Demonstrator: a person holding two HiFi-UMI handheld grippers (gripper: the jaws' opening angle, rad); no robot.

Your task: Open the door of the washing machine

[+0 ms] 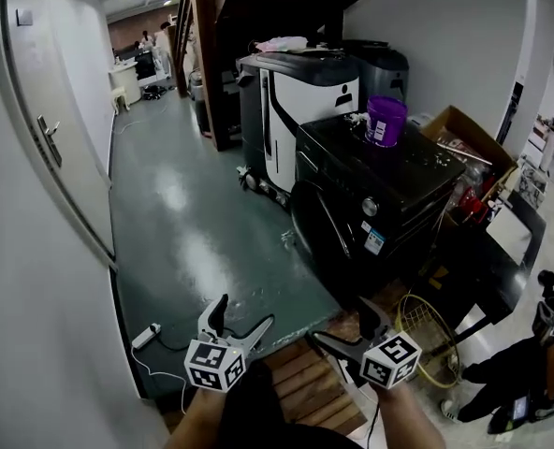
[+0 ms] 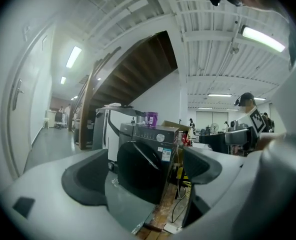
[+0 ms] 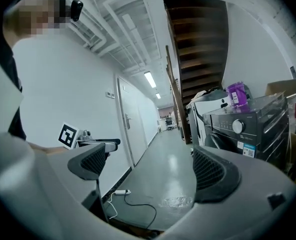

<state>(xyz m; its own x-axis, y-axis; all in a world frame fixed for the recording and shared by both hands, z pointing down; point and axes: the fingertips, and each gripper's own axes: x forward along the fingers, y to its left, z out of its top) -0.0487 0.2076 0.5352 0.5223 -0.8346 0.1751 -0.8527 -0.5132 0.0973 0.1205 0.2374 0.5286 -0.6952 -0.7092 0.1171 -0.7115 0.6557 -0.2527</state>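
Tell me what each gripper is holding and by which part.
Nothing is held. The left gripper and the right gripper both have their jaws apart and empty, well short of the washing machine.

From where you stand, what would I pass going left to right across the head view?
White door → power strip → left gripper → washing machine → cardboard box.

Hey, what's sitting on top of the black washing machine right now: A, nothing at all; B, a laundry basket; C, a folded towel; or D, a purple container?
D: in the head view a purple container stands upright on the top of the black washing machine, toward its back edge.
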